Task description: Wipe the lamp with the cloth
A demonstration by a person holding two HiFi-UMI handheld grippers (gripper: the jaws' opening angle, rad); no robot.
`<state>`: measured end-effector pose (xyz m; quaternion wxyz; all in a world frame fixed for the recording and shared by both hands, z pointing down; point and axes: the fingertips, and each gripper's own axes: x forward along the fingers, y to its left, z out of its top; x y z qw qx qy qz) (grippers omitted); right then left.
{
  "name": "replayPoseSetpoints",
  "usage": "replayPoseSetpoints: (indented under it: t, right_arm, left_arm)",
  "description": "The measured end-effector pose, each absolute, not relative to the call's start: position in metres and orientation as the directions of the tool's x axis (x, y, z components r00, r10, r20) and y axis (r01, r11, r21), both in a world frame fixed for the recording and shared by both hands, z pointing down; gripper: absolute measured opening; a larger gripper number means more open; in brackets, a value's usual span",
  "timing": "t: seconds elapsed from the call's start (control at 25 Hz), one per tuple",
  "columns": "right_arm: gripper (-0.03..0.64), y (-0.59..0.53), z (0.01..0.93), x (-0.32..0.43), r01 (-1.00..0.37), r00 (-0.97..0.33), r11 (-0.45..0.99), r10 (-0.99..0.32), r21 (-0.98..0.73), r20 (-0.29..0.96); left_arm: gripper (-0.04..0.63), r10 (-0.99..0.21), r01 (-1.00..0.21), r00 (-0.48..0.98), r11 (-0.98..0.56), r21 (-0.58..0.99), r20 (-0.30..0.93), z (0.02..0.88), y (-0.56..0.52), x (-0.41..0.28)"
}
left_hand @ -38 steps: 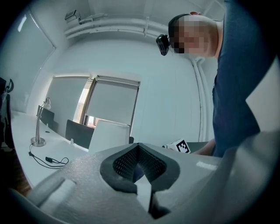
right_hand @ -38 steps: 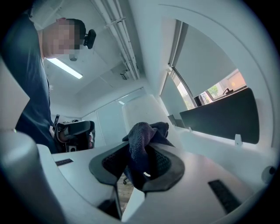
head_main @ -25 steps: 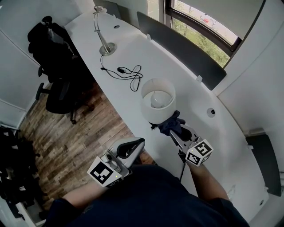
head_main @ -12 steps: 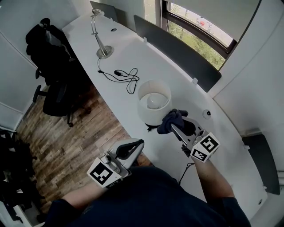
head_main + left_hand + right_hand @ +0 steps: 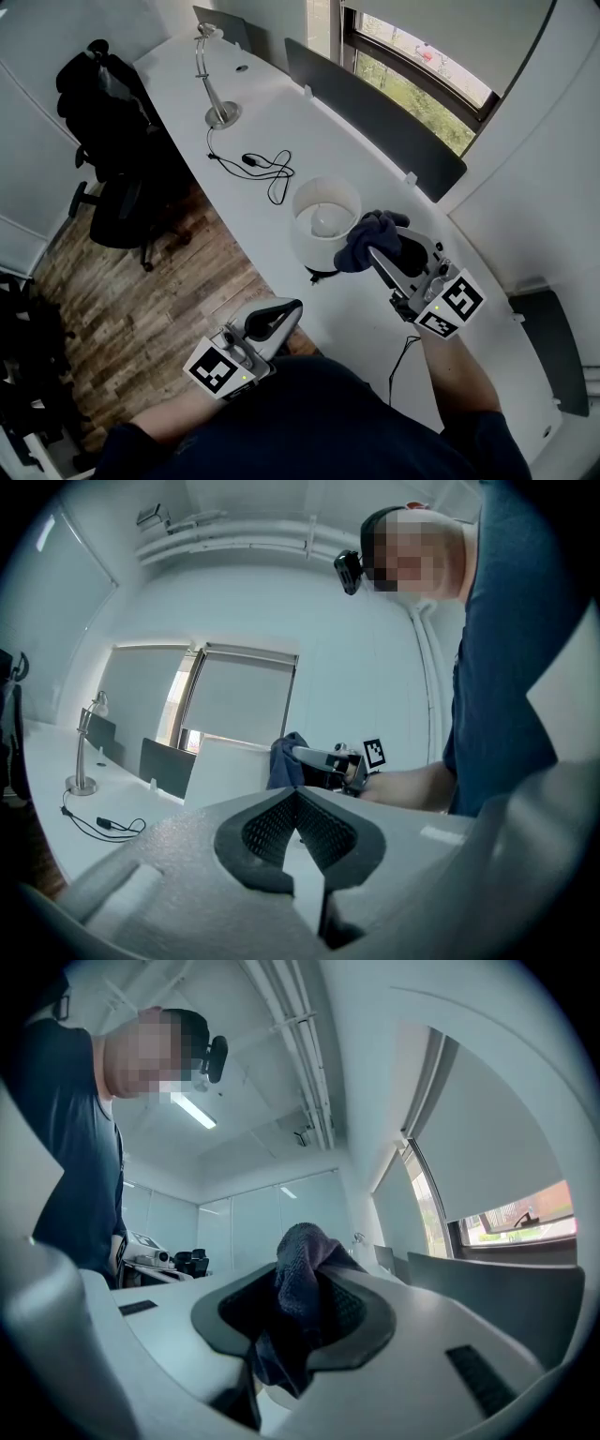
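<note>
White curved desk (image 5: 281,131), wiping under way.
Pinching the dark blue cloth (image 5: 361,246), the right gripper (image 5: 380,251) has risen to the rim of the white drum-shaded lamp (image 5: 306,246); left gripper (image 5: 292,309) pressed together, empty.

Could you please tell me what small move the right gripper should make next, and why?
Probably sweep the cloth a little way along the lampshade rim: the right gripper is shut on the cloth, which appears to rest against the rim's right side.
</note>
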<state>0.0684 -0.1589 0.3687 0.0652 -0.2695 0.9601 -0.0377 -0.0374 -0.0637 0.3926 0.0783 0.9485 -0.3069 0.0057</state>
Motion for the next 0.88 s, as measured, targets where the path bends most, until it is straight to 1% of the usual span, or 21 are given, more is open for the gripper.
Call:
replayPoseSetpoints:
  t: [0.24, 0.44, 0.76, 0.88]
  right_arm:
    - [0.12, -0.168, 0.373, 0.072, -0.522, -0.847, 0.852, -0.524, -0.054, -0.086]
    - [0.12, -0.175, 0.402, 0.083, -0.544, -0.83, 0.831, -0.553, -0.113, -0.071]
    - [0.118, -0.188, 0.447, 0.094, -0.577, -0.809, 0.798, -0.587, -0.173, -0.012]
    - [0.118, -0.191, 0.464, 0.098, -0.592, -0.8, 0.782, -0.6, -0.194, 0.023]
  left_arm:
    - [0.006, -0.584, -0.588, 0.808, -0.795, 0.15, 0.07, 0.397, -0.064, -0.04]
    - [0.006, -0.576, -0.579, 0.815, -0.802, 0.146, 0.065, 0.393, -0.066, -0.034]
    - [0.006, -0.58, -0.591, 0.807, -0.794, 0.142, 0.114, 0.402, -0.069, -0.034]
    - [0.006, -0.58, -0.589, 0.808, -0.796, 0.138, 0.1, 0.396, -0.072, -0.032]
